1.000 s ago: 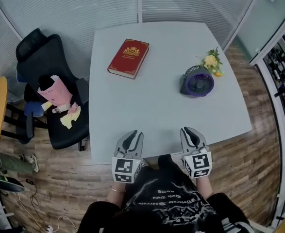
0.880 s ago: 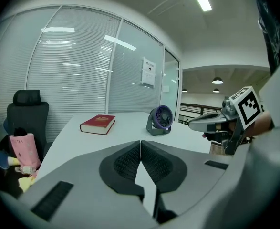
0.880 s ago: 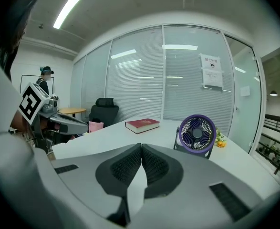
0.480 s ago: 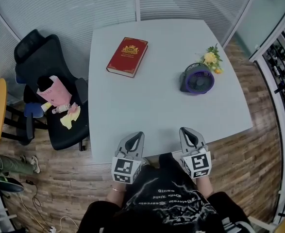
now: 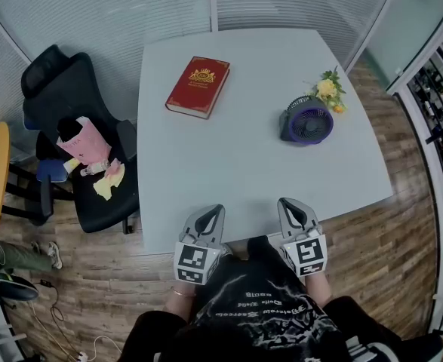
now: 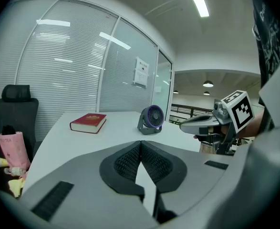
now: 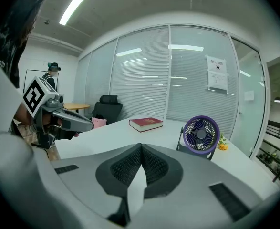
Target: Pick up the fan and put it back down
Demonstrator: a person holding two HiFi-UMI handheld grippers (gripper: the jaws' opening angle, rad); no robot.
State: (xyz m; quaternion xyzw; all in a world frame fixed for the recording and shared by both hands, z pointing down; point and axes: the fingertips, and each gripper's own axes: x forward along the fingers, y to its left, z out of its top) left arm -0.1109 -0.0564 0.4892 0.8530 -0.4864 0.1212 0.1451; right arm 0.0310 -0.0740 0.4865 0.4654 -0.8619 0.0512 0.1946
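**Left gripper** (image 5: 216,211): clenched. In its own view your pads meet tip to tip with nothing between them, and they touch nothing. It hangs over the near edge of the table (image 5: 229,173), nose tipped slightly down toward the top.

**Right gripper** (image 5: 284,204): clenched too, and empty. It sits level with the left one but apart from it, at the same edge and with the same slight downward tilt.

**Fan** (image 5: 308,121): purple, upright on the right side of the table, well apart from both your grippers. The flowers (image 5: 329,91) lie just behind it.

**Book** (image 5: 198,87): red, flat on the far left part of the table.

**Chair** (image 5: 66,96): black, left of the table, with a pink bag (image 5: 85,143) on the seat.

**Head view only:** your forearms drawn in close to your torso, the grippers side by side, a marker cube on each, and a wooden floor.

**Left gripper view only:** the right gripper seen side-on at the right, and the fan standing to the right of the book.

**Right gripper view only:** the fan's grille seen nearly front-on, the left gripper side-on at the left, and a person (image 7: 51,75) standing far back.

**Both gripper views:** a paper notice (image 7: 217,73) on the glass wall.
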